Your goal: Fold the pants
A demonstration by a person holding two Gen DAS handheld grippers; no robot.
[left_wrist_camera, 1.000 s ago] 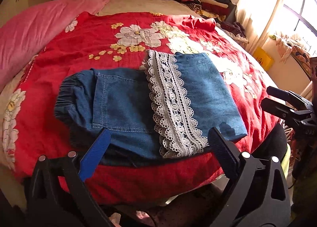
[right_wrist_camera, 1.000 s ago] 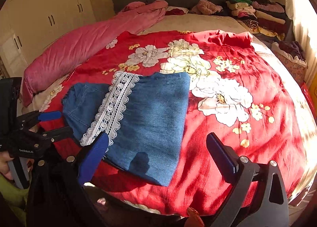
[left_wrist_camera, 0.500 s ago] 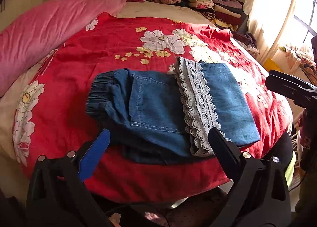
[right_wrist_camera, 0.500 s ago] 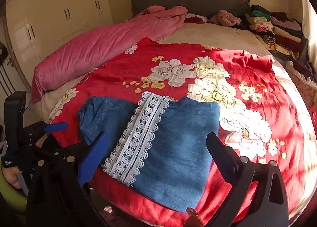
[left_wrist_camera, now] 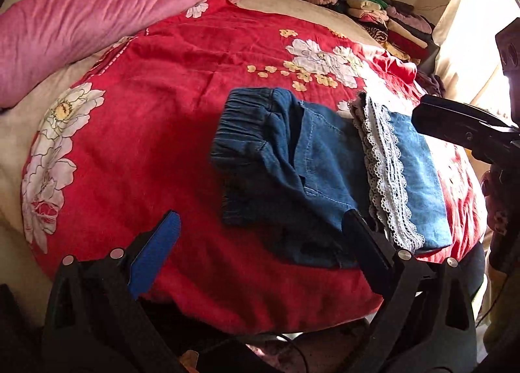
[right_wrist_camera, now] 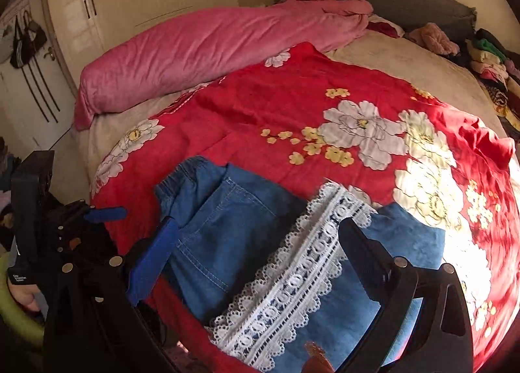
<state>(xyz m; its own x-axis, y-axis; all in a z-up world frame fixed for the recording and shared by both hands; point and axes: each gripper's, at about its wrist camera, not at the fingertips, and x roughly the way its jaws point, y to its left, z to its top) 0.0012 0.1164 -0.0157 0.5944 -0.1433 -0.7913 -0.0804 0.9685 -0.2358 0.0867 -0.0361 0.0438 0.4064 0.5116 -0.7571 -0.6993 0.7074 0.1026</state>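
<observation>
Left wrist view
Pants: your pants (left_wrist_camera: 325, 171) lie on the red flowered blanket (left_wrist_camera: 156, 132) on the bed, already folded over once, with the white lace hem (left_wrist_camera: 386, 178) laid on top.
Which way: they sit ahead and to the right of your left claw (left_wrist_camera: 260, 233). The stretchy waistband (left_wrist_camera: 240, 132) is the end nearest this claw. The long way of the bundle runs left to right.
Left claw: wide open and holding nothing. Its black finger (left_wrist_camera: 364, 243) shows in front of the near edge of the pants; I cannot tell if it touches.
Right claw: it (left_wrist_camera: 461, 126) pokes in from the right side, over the lace end.

Right wrist view
Pants: here the pants (right_wrist_camera: 227, 236) sit right in front of your right claw (right_wrist_camera: 260, 246), with the lace hem (right_wrist_camera: 299, 278) between its fingers.
Right claw: wide open, nothing held. It hangs just over the cloth.
Left claw: it (right_wrist_camera: 97, 213) is off to the left, by the waistband (right_wrist_camera: 182, 178).
Nearer hand: I think your left is nearer the waistband and your right is nearer the lace end.
</observation>
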